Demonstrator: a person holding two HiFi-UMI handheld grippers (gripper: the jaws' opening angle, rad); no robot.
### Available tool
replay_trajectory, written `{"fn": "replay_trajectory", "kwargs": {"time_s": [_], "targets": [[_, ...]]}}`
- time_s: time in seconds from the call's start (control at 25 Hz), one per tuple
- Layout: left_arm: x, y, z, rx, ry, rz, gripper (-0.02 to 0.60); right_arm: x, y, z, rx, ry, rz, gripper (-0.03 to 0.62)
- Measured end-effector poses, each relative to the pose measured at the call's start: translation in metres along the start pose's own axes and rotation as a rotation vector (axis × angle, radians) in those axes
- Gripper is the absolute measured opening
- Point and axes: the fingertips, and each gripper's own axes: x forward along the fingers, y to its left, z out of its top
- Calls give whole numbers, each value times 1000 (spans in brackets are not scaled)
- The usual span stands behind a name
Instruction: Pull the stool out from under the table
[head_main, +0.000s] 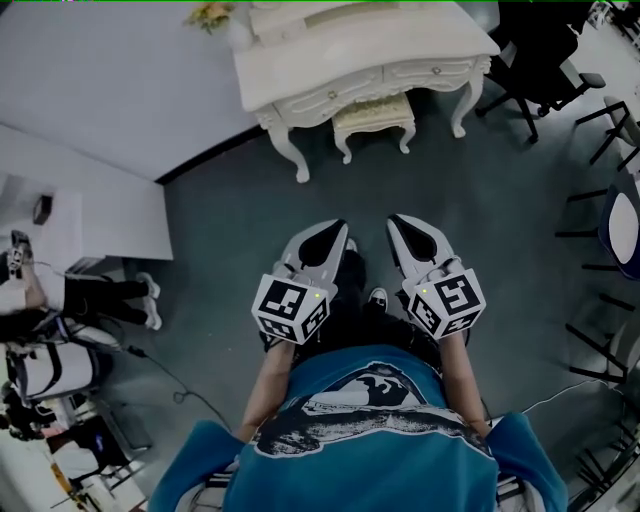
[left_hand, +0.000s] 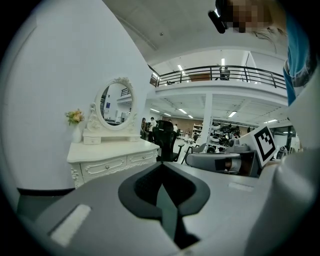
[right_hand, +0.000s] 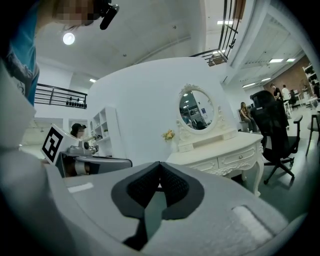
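Observation:
A cream stool (head_main: 374, 118) with carved legs stands tucked under the white dressing table (head_main: 300, 70) at the far side of the grey floor. My left gripper (head_main: 336, 232) and right gripper (head_main: 398, 225) hang side by side in front of my body, well short of the stool, both shut with nothing between the jaws. In the left gripper view the dressing table (left_hand: 107, 160) with its oval mirror (left_hand: 115, 103) lies ahead to the left of the left gripper (left_hand: 161, 175). In the right gripper view the table (right_hand: 220, 152) stands ahead to the right of the right gripper (right_hand: 160, 172); the stool is hidden there.
A black office chair (head_main: 545, 60) stands right of the table. Dark chair frames (head_main: 605, 230) line the right edge. A white counter (head_main: 90, 215) and a seated person's legs (head_main: 105, 297) are at the left. Grey floor lies between me and the stool.

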Motion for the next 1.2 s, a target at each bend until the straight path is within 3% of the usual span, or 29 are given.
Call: {"fn": "replay_trajectory", "kwargs": {"time_s": [0.28,0.56,0.96,1.2], "targets": [[33,11,-2,9,33,-64,14,20,-25,0,19,-6,-36,3],[96,47,13,6,28,-96,15,61,-77,14,35,-2,-85,3],[179,137,28,-22,79,-125,32,166,-135,31,62,86,-94,9],[214,177,9,-61,150,-153,14,209,-164,27,82,152,-126,15]]}}
